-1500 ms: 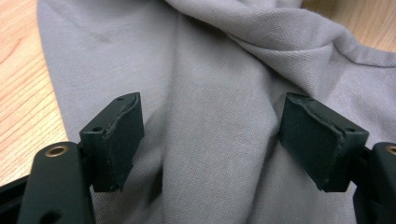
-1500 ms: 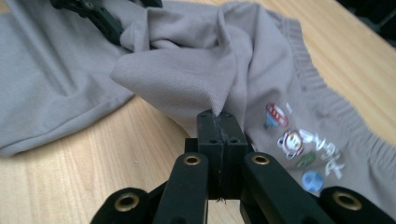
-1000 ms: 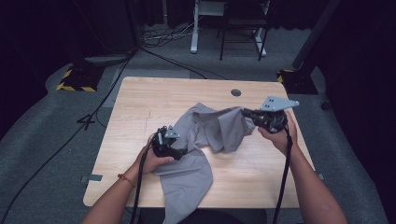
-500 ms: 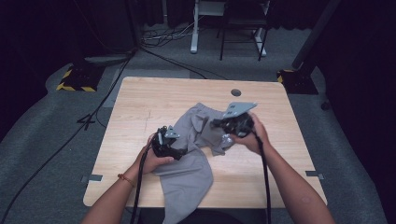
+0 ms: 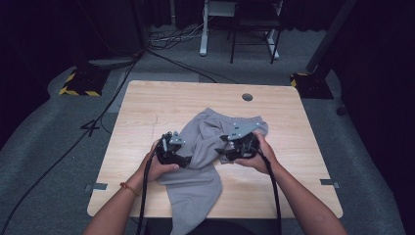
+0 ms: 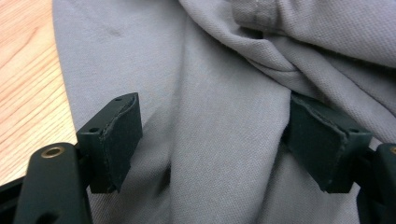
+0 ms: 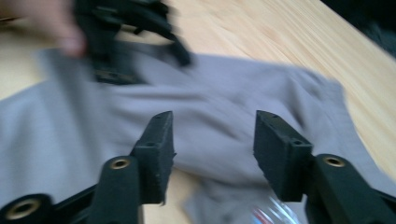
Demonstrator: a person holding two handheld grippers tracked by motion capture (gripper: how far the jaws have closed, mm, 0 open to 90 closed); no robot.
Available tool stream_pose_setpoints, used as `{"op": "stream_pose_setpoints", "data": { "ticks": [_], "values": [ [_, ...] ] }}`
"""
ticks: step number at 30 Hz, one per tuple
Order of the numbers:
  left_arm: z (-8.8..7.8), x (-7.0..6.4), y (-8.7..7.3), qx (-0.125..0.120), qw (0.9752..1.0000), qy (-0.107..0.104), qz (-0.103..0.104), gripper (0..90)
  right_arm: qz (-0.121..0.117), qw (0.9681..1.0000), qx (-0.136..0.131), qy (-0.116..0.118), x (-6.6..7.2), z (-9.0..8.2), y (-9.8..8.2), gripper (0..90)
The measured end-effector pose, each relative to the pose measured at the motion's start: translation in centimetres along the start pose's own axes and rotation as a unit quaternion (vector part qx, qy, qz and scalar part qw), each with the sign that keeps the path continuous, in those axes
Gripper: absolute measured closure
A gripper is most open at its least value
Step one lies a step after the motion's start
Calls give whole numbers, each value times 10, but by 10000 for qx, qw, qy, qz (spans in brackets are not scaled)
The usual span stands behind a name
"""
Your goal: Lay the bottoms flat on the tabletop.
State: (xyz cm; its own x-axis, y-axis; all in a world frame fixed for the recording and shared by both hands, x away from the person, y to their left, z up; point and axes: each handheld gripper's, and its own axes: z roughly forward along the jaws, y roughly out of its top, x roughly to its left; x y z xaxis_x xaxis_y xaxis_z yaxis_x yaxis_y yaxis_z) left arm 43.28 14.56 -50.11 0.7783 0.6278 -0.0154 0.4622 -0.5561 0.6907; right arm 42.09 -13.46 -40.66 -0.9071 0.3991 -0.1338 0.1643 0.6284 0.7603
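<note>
Nearest me, the grey garment [image 5: 195, 196] spills over the table's [image 5: 147, 112] near edge between my forearms, one long panel hanging toward me. The rest lies bunched mid-table, its long axis running from that hanging end away and to my right, up to a banded hem at the far end.

Left gripper [image 5: 172, 151]: parked at the left edge of the bundle. In the left gripper view the jaws stand wide apart, with cloth [image 6: 219, 140] lying slack and creased in the gap. Pads [image 6: 119, 140] rest at the fabric but pinch nothing, as far as I can tell. Bare wood to the left of them.

Right gripper [image 5: 237, 147]: low over the right half of the bundle, grey plate on top. The jaws have just been opening; they now stand about halfway apart. The right gripper view is motion-blurred. Fabric [image 7: 210, 126] lies ahead of and below the jaws, not clamped between them. Something small and clear glints at the bottom edge; I can't identify it. Farther along that view, my left hand [image 7: 51, 28] and its gripper sit across the cloth.

Judgement: both grippers flank the mid-section, the cloth between them. The left is nearer the hanging panel; the right is nearer the far hem. The next grab depends on which fold each takes along that axis.
</note>
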Motion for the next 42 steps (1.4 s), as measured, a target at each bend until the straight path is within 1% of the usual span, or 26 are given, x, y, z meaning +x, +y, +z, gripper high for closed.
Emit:
{"op": "stream_pose_setpoints", "data": {
  "ticks": [1,2,3,4,5,6,8,10,11,12,13,14,15,17,19,21,22,25,27,30,32,33,35,37,39,42],
  "values": [
    [0,0,0,1,10000,8,-36,204,220,9998,21,-30,-10,2,-5,446],
    [0,1,0,-1,10000,15,-47,197,306,9995,82,-50,-18,6,-10,430],
    [1,1,0,-9,10000,12,-50,196,343,9991,220,-114,-25,12,-13,403],
    [1,1,0,-20,10000,19,-66,194,385,9986,310,-188,-29,16,-16,376],
    [1,1,0,-19,10000,23,-68,194,503,9977,399,-207,-35,24,-19,363],
    [1,1,0,-22,10000,21,-61,194,562,9972,471,-146,-39,31,-20,348],
    [1,0,0,-23,10000,27,-59,194,790,9956,508,78,-44,41,-20,326],
    [1,0,0,-29,10000,36,-75,194,771,9949,653,37,-44,50,-20,299],
    [1,0,0,-29,10000,42,-74,194,732,9948,713,32,-44,54,-20,329],
    [1,0,0,-28,10000,44,-73,194,771,9936,823,52,-42,59,-21,349],
    [1,0,0,-23,10000,44,-67,194,764,9933,864,51,-41,61,-21,373],
    [1,0,0,-24,10000,44,-67,194,727,9933,895,36,-40,62,-22,424],
    [1,0,0,-26,10000,47,-77,194,616,9941,893,-4,-37,62,-23,495],
    [1,0,0,-25,10000,42,-70,194,501,9949,874,-27,-33,60,-24,631],
    [1,0,0,-29,10000,44,-76,194,415,9960,789,-25,-29,54,-23,738],
    [1,0,0,-30,10000,44,-77,194,266,9977,629,5,-24,46,-21,811],
    [1,0,0,-30,10000,43,-77,194,217,9981,564,84,-21,41,-20,845],
    [1,0,0,-31,10000,46,-80,194,-6,9985,507,219,-12,29,-21,871],
    [1,0,0,-29,9999,48,-86,194,-84,9984,477,303,-5,19,-23,872],
    [1,0,0,-31,9999,61,-95,194,-191,9977,366,537,4,-5,-30,874],
    [1,0,0,-28,9998,122,-128,194,-286,9971,360,605,11,-23,-37,875],
    [0,0,-1,-25,9997,169,-175,194,-326,9966,384,651,15,-32,-41,875],
    [-2,2,-3,-27,9995,211,-220,194,-302,9962,415,699,21,-49,-52,875],
    [-6,4,-7,-22,9991,289,-313,194,-282,9953,531,765,28,-63,-67,874],
    [-10,8,-11,-10,9985,361,-404,194,-234,9943,693,780,35,-73,-83,873],
    [-18,12,-19,-16,9977,455,-506,194,-91,9919,988,796,43,-82,-107,866]
  ]
}}
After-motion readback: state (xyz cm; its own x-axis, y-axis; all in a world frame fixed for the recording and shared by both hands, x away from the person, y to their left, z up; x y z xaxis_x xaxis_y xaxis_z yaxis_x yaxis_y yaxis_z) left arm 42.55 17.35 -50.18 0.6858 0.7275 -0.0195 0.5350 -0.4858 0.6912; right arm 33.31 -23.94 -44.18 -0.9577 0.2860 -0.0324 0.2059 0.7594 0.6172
